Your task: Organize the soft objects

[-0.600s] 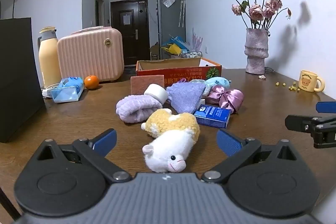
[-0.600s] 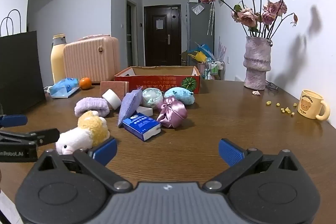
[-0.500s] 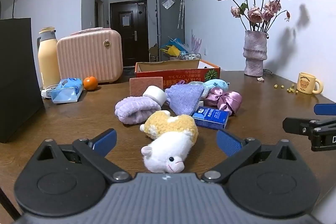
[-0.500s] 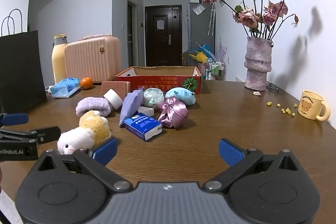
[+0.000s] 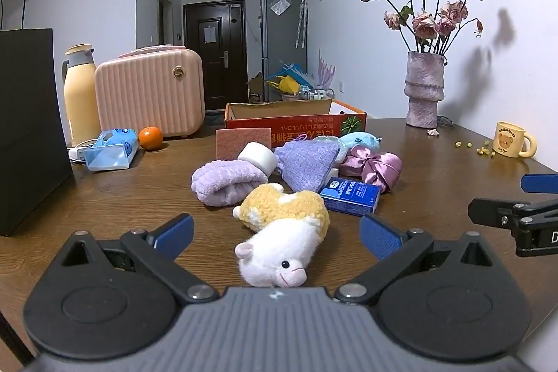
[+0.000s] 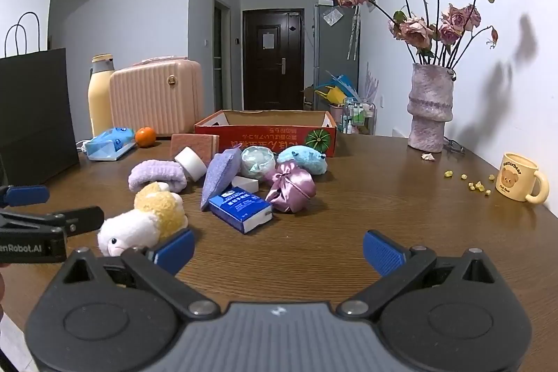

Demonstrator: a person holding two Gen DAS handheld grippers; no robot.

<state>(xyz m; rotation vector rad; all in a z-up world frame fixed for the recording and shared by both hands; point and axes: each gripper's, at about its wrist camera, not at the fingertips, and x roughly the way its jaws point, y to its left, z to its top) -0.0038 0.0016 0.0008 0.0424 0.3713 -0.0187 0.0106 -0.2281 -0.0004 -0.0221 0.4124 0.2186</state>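
A white and yellow plush sheep (image 5: 284,234) lies on the wooden table, head toward me, between the open jaws of my left gripper (image 5: 277,232); it also shows in the right wrist view (image 6: 143,224). Behind it lie a lilac fuzzy sock (image 5: 228,182), a purple knit pouch (image 5: 307,164), a pink satin bundle (image 5: 375,164), a blue plush (image 5: 361,140) and a blue tissue pack (image 5: 350,192). An open orange cardboard box (image 5: 296,121) stands behind the pile. My right gripper (image 6: 279,250) is open and empty, to the right of the sheep.
A black paper bag (image 5: 28,128) stands at the left, with a yellow flask (image 5: 82,93), a pink case (image 5: 150,91), an orange (image 5: 150,137) and a wipes pack (image 5: 111,154). A vase of dried roses (image 5: 423,89) and a bear mug (image 5: 511,140) stand at the right.
The left gripper has eased slightly forward toward the sheep. The right gripper has barely moved. Both stay open.
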